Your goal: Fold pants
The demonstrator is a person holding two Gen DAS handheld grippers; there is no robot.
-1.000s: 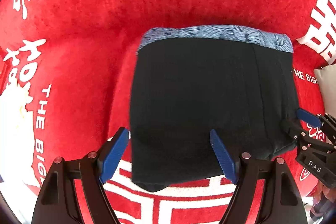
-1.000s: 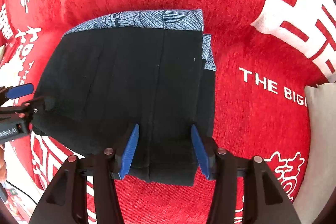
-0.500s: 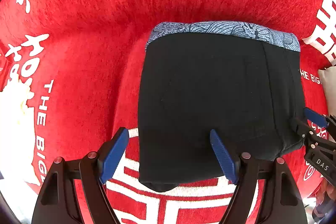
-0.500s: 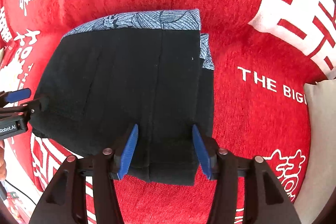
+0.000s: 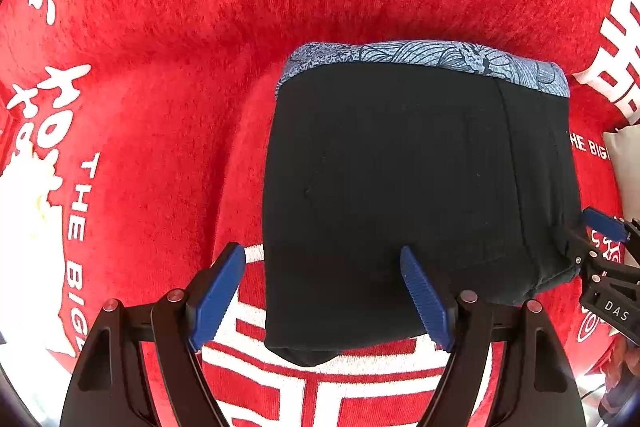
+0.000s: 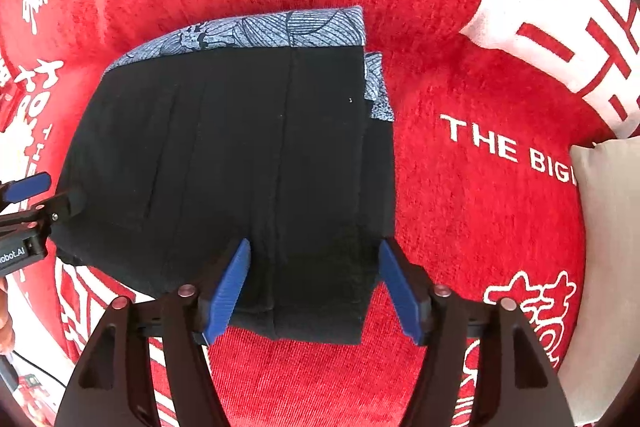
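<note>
Red plush blanket with white woven characters and lettering (image 5: 168, 115) covers the whole surface in both views. On it lies the pair of black fabric pants with a blue patterned waistband (image 5: 400, 187), folded into a compact, roughly rectangular stack, waistband at the far edge, lower layers peeking out along the right side in the right wrist view (image 6: 240, 155). A pale grey cushion (image 6: 608, 227) sits at the right margin, apart from the stack. Left gripper, black frame with blue ribbed pads (image 5: 322, 297): jaws spread wide, straddling the near left corner of the pants; the left pad stands over bare blanket just beside the fabric edge, the right pad over the black cloth; nothing pinched. Right gripper, same build (image 6: 314, 287): jaws also spread wide, bracketing the near right end of the stack, holding nothing. Each gripper shows at the side of the other's view, level with the stack's near edge.
</note>
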